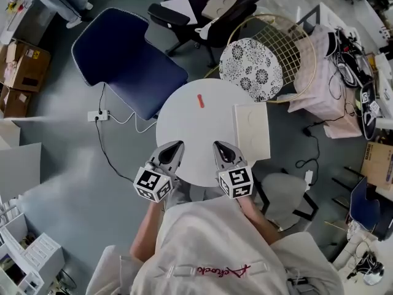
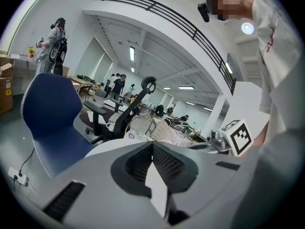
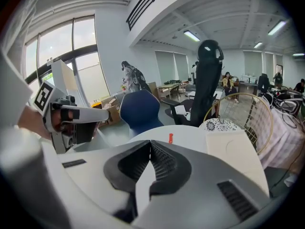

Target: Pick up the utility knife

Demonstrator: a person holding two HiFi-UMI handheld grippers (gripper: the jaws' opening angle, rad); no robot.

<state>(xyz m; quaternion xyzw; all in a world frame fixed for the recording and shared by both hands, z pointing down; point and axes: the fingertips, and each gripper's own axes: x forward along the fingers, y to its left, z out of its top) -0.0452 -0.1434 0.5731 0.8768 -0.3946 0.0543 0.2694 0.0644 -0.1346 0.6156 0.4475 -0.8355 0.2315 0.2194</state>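
Knife (image 1: 201, 101) lies flat on the table (image 1: 178, 125), ahead of both tongs and well apart from them, on a line that runs between the two and a little nearer the right one. The left tongs (image 1: 178, 144) and right tongs (image 1: 218, 144) hang over the table's near edge, each with its jaws pressed together and nothing between them.

The chief risk, as I judge it, is arriving shut. Tongs that reach the knife without spreading first would only nudge it. It looks small and slim on a smooth top, so a push could send it skidding farther off, toward the far rim. Coming in too steeply could knock the tips on the table. Closing on its narrow side off-centre could make it spin out. A board (image 1: 252, 131) lies ahead and to the outer side of the right tongs, and a wide swing there could catch it.

The right gripper view shows the knife just above its closed tips, with the left tongs off to its side. The left gripper view shows no knife at all, only the table's rim and a chair (image 2: 47, 123). The head view alone shows how far both tongs are from the knife.
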